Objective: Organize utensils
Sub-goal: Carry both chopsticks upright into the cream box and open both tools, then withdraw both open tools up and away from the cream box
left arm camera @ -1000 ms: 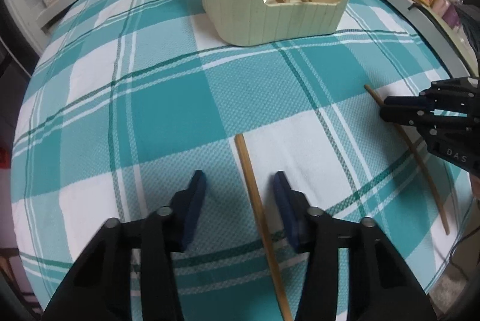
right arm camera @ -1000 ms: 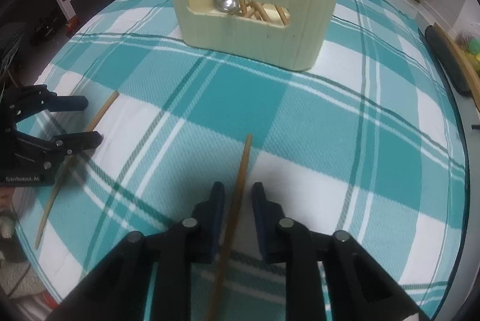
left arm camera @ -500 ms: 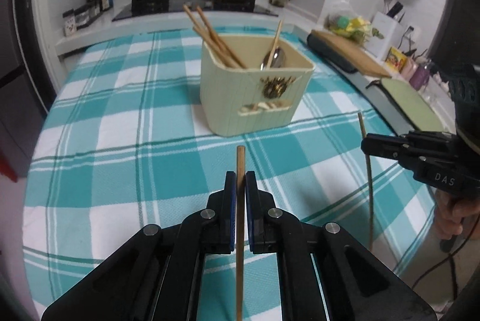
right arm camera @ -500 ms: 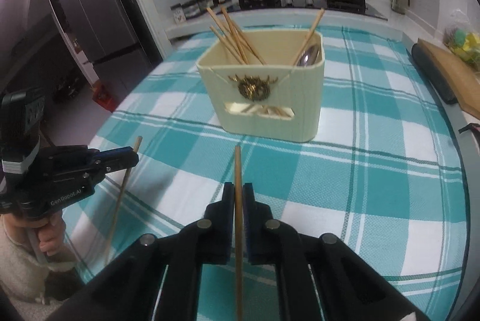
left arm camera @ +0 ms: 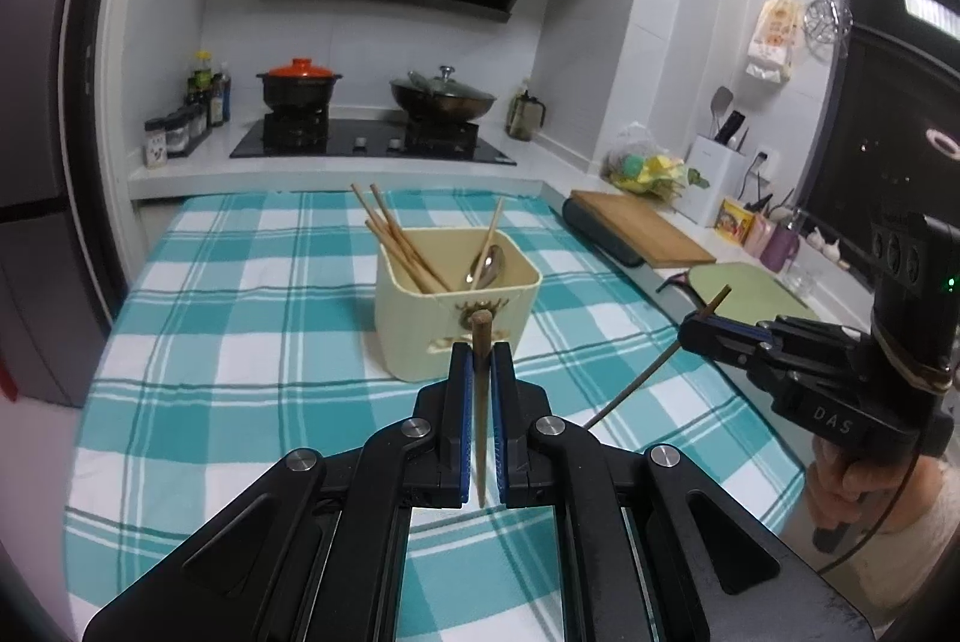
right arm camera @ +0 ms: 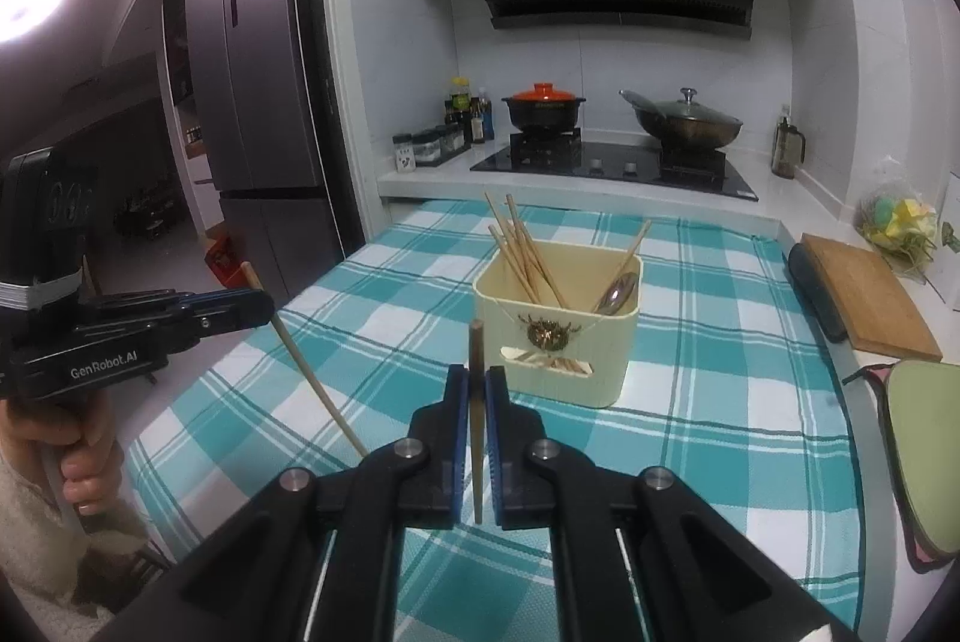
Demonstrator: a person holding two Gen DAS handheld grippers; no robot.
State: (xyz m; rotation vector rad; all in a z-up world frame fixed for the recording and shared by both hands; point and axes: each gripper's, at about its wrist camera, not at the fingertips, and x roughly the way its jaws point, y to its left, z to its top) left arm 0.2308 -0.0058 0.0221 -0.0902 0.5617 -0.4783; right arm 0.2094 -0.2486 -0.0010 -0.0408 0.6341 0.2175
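Note:
A cream utensil holder (left arm camera: pixel 456 300) stands on the teal plaid tablecloth (left arm camera: pixel 252 318), with several wooden chopsticks and a metal spoon (left arm camera: pixel 487 263) in it. It also shows in the right wrist view (right arm camera: pixel 561 336). My left gripper (left arm camera: pixel 480 360) is shut on a wooden chopstick (left arm camera: pixel 480 390), held above the table short of the holder. My right gripper (right arm camera: pixel 477 384) is shut on another wooden chopstick (right arm camera: pixel 477 402), also lifted. Each gripper appears in the other's view: the right one (left arm camera: pixel 699 327), the left one (right arm camera: pixel 261 303).
A stove with an orange-lidded pot (left arm camera: pixel 299 87) and a wok (left arm camera: pixel 443 99) lies behind the table. A wooden cutting board (left arm camera: pixel 639 225) and a green mat (left arm camera: pixel 750 291) sit on the counter at the right. A fridge (right arm camera: pixel 258 102) stands at the left.
Both grippers closed on the chopsticks that lay on the cloth and lifted them up. The views tilted up from the table to the kitchen wall.

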